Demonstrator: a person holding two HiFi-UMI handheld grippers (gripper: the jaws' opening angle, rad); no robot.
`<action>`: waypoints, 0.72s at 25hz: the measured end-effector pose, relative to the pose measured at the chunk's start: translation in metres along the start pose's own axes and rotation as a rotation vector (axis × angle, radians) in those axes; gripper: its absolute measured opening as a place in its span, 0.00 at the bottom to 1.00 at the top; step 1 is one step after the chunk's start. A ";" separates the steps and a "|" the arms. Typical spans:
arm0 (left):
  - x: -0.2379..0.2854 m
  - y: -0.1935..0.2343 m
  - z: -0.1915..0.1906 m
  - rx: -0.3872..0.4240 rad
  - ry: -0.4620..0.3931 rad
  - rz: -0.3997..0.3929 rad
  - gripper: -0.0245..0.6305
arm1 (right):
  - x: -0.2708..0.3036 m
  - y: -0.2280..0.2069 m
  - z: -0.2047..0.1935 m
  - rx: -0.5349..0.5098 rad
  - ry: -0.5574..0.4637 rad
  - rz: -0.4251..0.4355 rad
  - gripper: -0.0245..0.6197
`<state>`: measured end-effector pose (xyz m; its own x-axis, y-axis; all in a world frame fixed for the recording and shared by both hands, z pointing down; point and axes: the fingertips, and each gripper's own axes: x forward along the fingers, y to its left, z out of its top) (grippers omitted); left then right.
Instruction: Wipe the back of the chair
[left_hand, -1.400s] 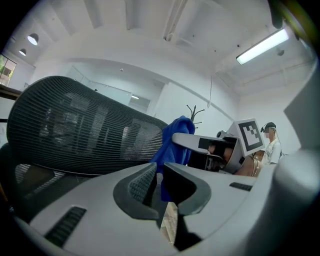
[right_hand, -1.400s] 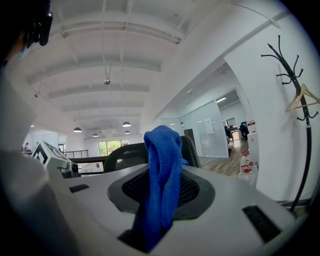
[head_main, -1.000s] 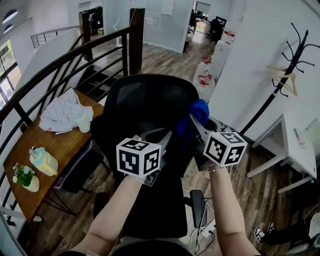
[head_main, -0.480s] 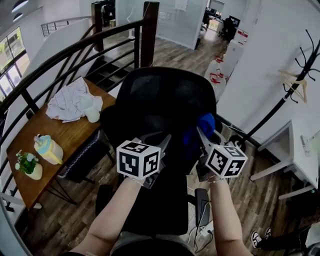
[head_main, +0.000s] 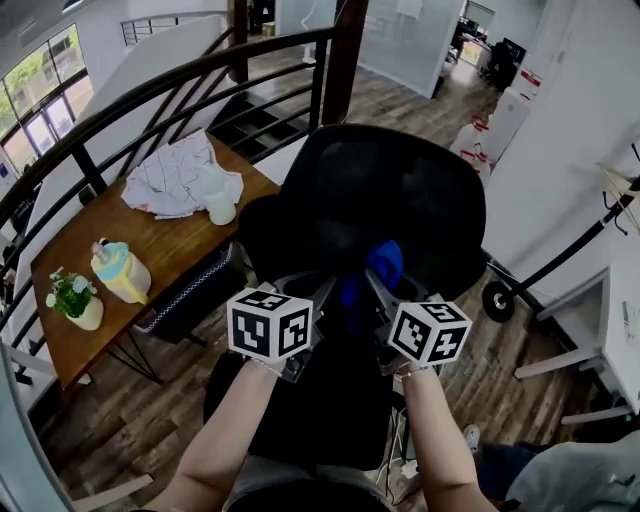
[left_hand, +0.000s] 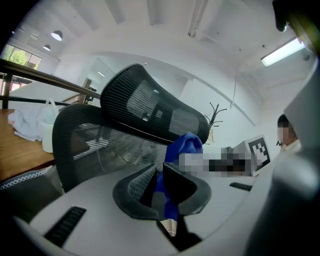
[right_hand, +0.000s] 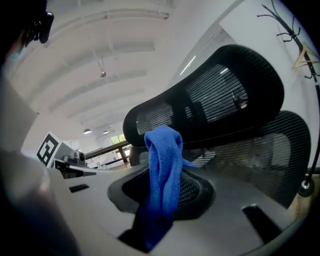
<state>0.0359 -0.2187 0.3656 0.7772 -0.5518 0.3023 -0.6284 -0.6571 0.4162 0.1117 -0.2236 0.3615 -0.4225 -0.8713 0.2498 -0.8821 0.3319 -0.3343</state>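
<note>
Right hand-held gripper (head_main: 376, 283) pinches blue cloth (head_main: 386, 262) near black chair back (head_main: 400, 190).

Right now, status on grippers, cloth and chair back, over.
Left gripper and right gripper both shut on blue cloth. Cloth bunched, held up at chair back, contact unclear. Nothing between cloth and mesh.

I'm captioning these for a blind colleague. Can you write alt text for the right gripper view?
The right gripper's fingers are shut on a blue cloth, whose folded end sticks up past them. Close behind it a black mesh office chair fills the middle and right of the view, with a coat rack at top right.
</note>
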 end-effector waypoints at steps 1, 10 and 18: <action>-0.004 0.008 -0.001 -0.009 -0.002 0.015 0.11 | 0.008 0.009 -0.005 -0.005 0.014 0.025 0.22; -0.048 0.079 -0.003 -0.065 -0.041 0.167 0.11 | 0.083 0.082 -0.029 -0.045 0.090 0.213 0.22; -0.078 0.134 -0.006 -0.121 -0.069 0.297 0.11 | 0.136 0.127 -0.033 -0.066 0.124 0.308 0.22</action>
<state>-0.1089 -0.2611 0.4027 0.5538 -0.7465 0.3688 -0.8160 -0.3985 0.4187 -0.0646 -0.2882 0.3836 -0.6898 -0.6770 0.2567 -0.7190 0.5989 -0.3527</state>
